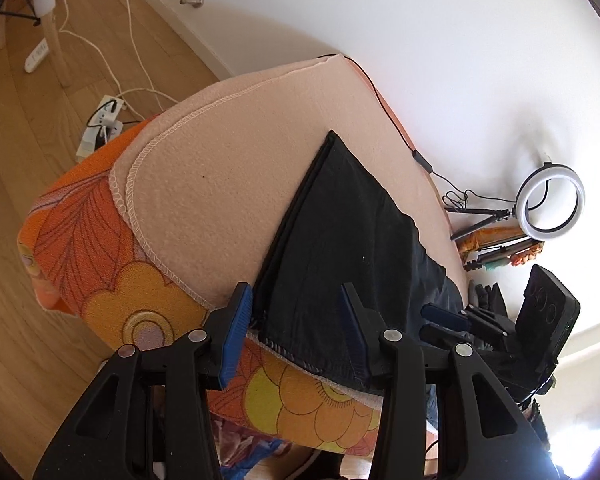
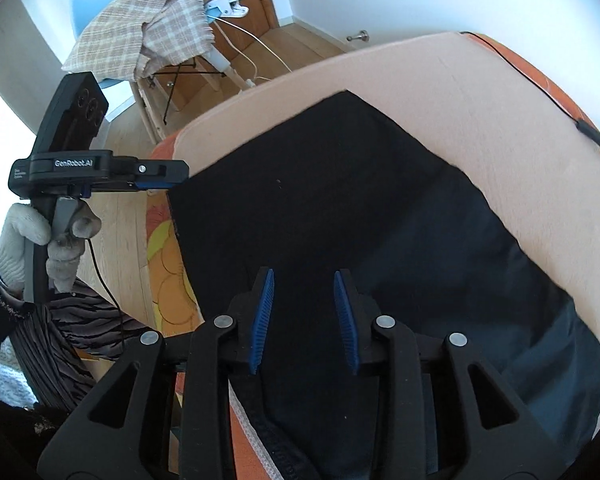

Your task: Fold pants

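Mid-fold: black pants (image 2: pixel 340 200) lie doubled, centre frame; both grippers, left gripper (image 1: pixel 296 320) and right gripper (image 2: pixel 304 312), gape empty. Next, I'd say, regrip an edge.

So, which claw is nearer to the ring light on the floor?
The right claw. In the left wrist view it is on the ring light's side of the black pants; the left claw is at the pants' opposite edge.

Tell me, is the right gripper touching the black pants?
Cannot tell. The right wrist view shows right gripper open over the pants, nothing pinched, but not the height.
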`<state>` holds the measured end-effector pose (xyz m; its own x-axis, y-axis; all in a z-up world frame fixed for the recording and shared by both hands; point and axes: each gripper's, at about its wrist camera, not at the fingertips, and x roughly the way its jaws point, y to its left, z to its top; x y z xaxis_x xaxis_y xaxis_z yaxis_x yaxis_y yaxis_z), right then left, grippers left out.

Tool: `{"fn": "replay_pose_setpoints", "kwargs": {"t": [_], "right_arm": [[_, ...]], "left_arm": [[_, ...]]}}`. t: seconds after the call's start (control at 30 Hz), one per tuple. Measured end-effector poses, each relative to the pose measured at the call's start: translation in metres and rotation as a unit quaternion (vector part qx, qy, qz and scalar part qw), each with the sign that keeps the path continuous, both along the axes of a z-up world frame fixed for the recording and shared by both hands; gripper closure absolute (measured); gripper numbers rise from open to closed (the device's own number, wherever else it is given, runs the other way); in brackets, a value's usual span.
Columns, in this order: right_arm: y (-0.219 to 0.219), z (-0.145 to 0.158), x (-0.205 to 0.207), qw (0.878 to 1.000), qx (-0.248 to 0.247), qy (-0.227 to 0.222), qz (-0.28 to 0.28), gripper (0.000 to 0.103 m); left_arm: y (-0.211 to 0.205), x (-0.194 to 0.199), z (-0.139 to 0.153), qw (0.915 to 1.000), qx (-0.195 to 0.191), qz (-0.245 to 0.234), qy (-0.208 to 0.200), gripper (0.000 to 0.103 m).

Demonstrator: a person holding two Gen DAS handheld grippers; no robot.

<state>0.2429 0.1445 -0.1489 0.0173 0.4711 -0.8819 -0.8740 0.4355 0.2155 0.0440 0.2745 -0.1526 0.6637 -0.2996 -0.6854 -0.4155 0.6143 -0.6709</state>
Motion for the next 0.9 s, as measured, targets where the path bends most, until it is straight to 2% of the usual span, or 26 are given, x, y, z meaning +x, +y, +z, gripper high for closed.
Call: {"fn": "replay_pose_setpoints", "kwargs": {"t": [0.07,0.2,0.23,0.3,0.37,0.43,0.57,0.63,0.73,0.83,0.9], "right_arm": [[-0.008,-0.010,0.005,1.000,-0.006,0.013,-0.025,0.070],[-0.020,-0.022,0.007,0.999,-0.014,0.020,-0.046,0.069],[-0.022,-0.023,0.007,0.998,-0.010,0.022,-0.051,0.067],[-0.023,-0.022,0.007,0.998,-0.005,0.029,-0.056,0.061],[-0.020,-0.022,0.003,0.998,-0.009,0.021,-0.052,0.057],[-0.016,-0.021,0.001,0.999,-0.015,0.011,-0.045,0.052],[-0.013,-0.021,0.002,0.999,-0.013,0.013,-0.046,0.050],[-0.014,-0.021,0.002,0.999,-0.012,0.012,-0.044,0.050],[-0.011,-0.021,0.002,0.999,-0.013,0.009,-0.044,0.047],[-0.007,-0.022,-0.001,0.999,-0.013,0.004,-0.040,0.044],[-0.007,-0.022,-0.002,0.999,-0.013,0.003,-0.040,0.044]], "left_arm": [[-0.002,0.003,0.001,0.9999,0.011,-0.006,0.002,0.060],[-0.006,0.004,0.005,0.9999,0.005,-0.002,-0.013,0.060],[-0.011,0.006,0.008,0.9996,0.017,-0.011,-0.018,0.060],[-0.026,0.010,0.018,0.9971,0.064,-0.029,-0.026,0.068],[-0.036,0.013,0.023,0.9943,0.090,-0.046,-0.033,0.078],[-0.043,0.015,0.028,0.9908,0.118,-0.053,-0.037,0.083],[-0.048,0.015,0.031,0.9820,0.178,-0.061,-0.020,0.082],[-0.040,0.014,0.027,0.9840,0.170,-0.053,-0.005,0.073],[-0.029,0.014,0.013,0.9863,0.154,-0.036,0.047,0.050],[-0.037,0.015,0.012,0.9782,0.194,-0.043,0.062,0.047],[-0.044,0.018,0.012,0.9746,0.209,-0.056,0.057,0.047]]}}
